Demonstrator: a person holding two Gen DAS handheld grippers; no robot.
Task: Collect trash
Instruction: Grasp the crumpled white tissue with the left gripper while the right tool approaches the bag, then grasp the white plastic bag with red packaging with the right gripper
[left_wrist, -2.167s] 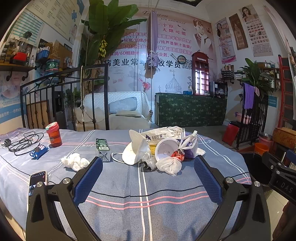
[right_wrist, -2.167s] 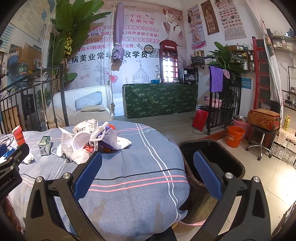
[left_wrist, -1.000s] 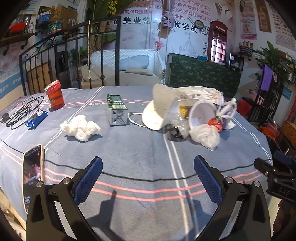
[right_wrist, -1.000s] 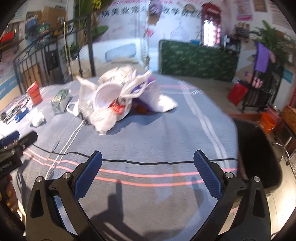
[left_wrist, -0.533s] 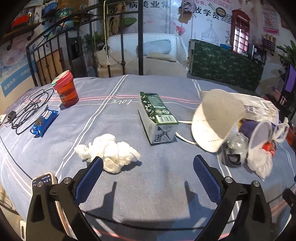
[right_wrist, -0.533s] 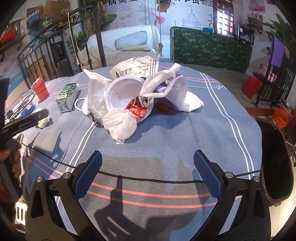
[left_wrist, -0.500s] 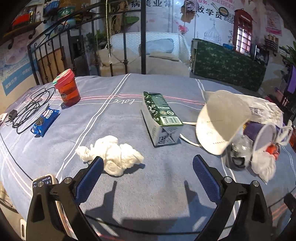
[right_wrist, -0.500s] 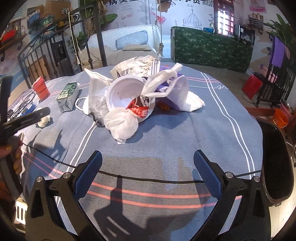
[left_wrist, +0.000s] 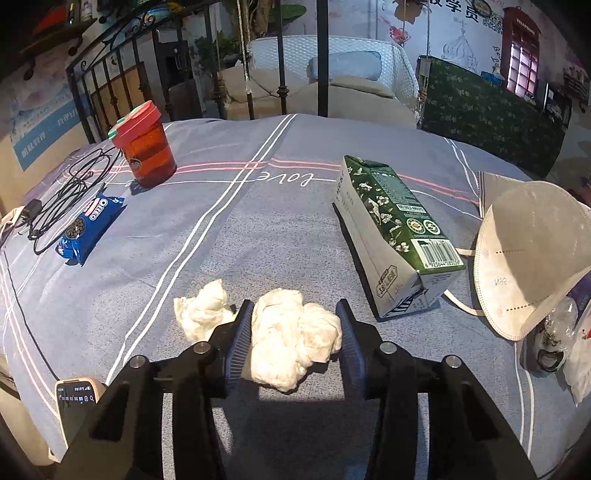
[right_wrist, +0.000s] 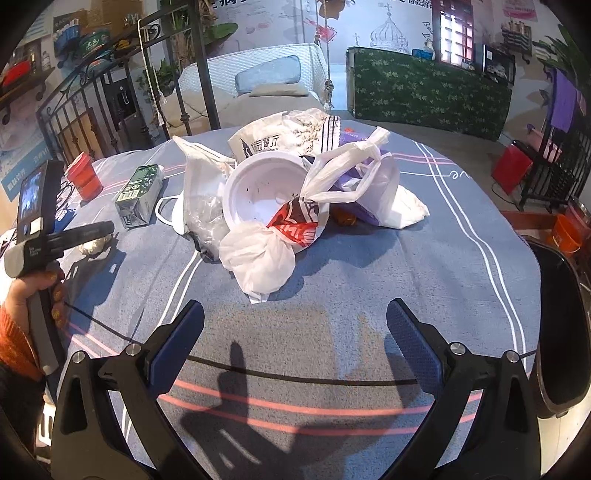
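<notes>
The left gripper (left_wrist: 293, 328) has just been closing, and its two blue pads now press on either side of a crumpled white tissue (left_wrist: 295, 341) that lies on the grey-blue striped bedspread (left_wrist: 258, 229); a loose lobe of the same wad sticks out past the left pad. Just beyond and to the right of it a green-and-white carton (left_wrist: 395, 236) lies on its side, and right of that a white face mask (left_wrist: 528, 254) leans against the heap of rubbish. Farther back on the left stand a red tub with a lid (left_wrist: 144, 147), a blue biscuit packet (left_wrist: 88, 225) and a coil of black cable (left_wrist: 62, 192), while a phone (left_wrist: 75, 400) lies at the near left edge of the bed. From the right wrist view, the right gripper (right_wrist: 295, 334) is spread wide with nothing between its pads, poised over bare bedspread just short of the heap: a white plastic bowl (right_wrist: 262, 192) tipped on its side, knotted white plastic bags (right_wrist: 258, 258), and a printed paper bag (right_wrist: 284, 136) behind them (a red-and-white wrapper sits at the bowl's lip). A black bin (right_wrist: 557, 332) stands off the right edge of the bed. At the far left a hand (right_wrist: 33, 291) in an orange sleeve holds the left gripper's handle.
</notes>
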